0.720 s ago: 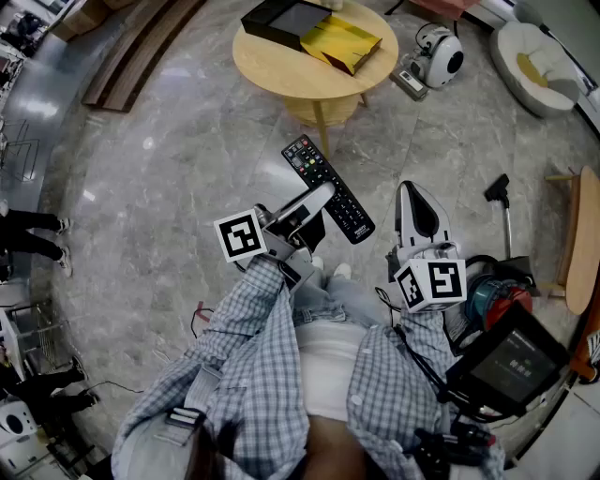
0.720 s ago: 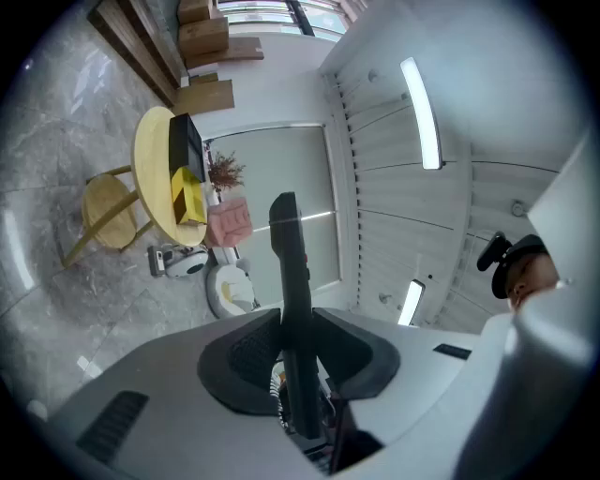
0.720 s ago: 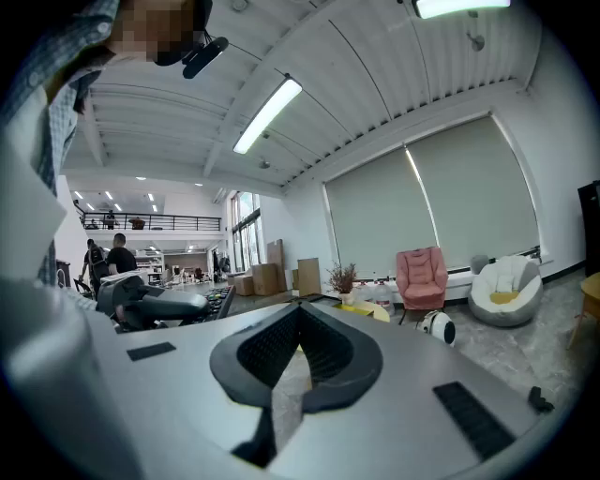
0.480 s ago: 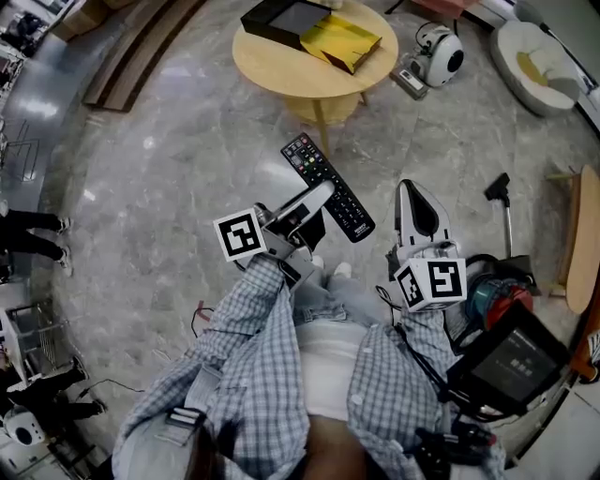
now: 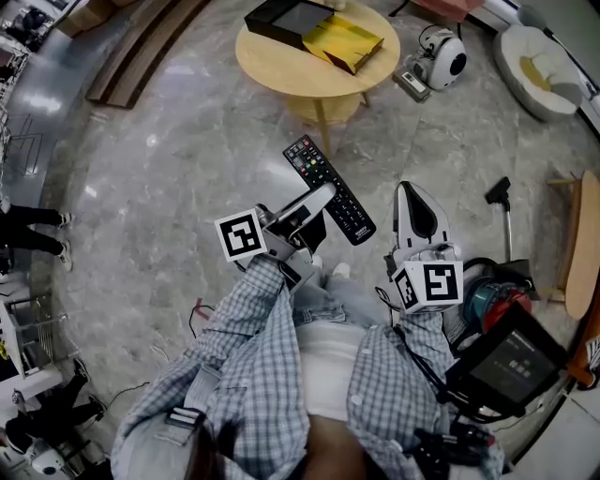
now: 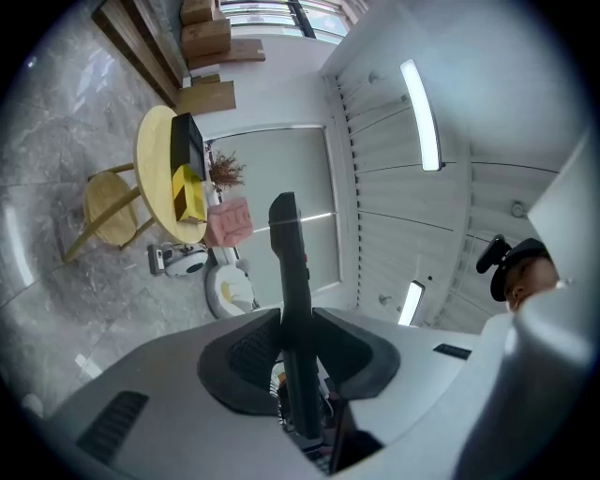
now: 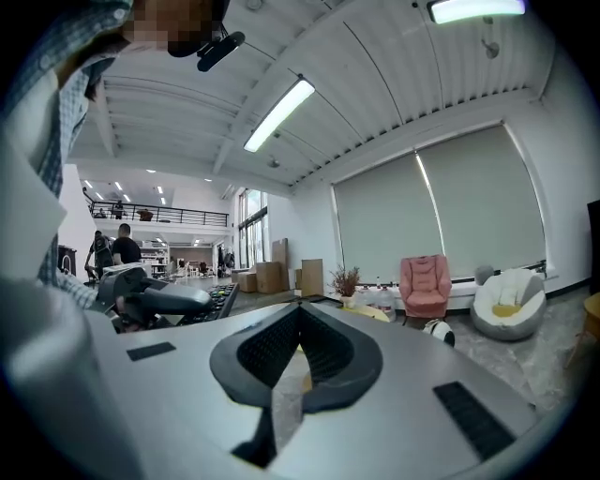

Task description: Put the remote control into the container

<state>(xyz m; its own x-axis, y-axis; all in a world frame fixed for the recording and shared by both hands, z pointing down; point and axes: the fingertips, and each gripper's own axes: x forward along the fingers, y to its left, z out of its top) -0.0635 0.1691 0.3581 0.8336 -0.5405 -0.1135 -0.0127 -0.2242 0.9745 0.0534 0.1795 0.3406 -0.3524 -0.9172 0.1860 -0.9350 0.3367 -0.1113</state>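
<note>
**Item:** remote control (image 5: 317, 167), clenched edgewise in the left hand-held gripper (image 5: 321, 202), above the grey marble floor (image 5: 159, 187) and well short of the round bench (image 5: 281, 66).

**Right hand-held gripper** (image 5: 417, 214): clenched, empty.

**Handling:** hold firm, carry level to the black container (image 5: 281, 21) beside the yellow bag (image 5: 342, 39), and lower it inside before releasing.

**Room:** open hall, with a white beanbag (image 5: 539, 61).

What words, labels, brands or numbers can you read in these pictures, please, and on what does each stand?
No text can be read with certainty.
On the remote control: white print on the buttons, too small to read.
On the marker cubes: black-and-white square patterns, no letters.
On the screen at lower right: faint lines, too blurred to read.
</note>
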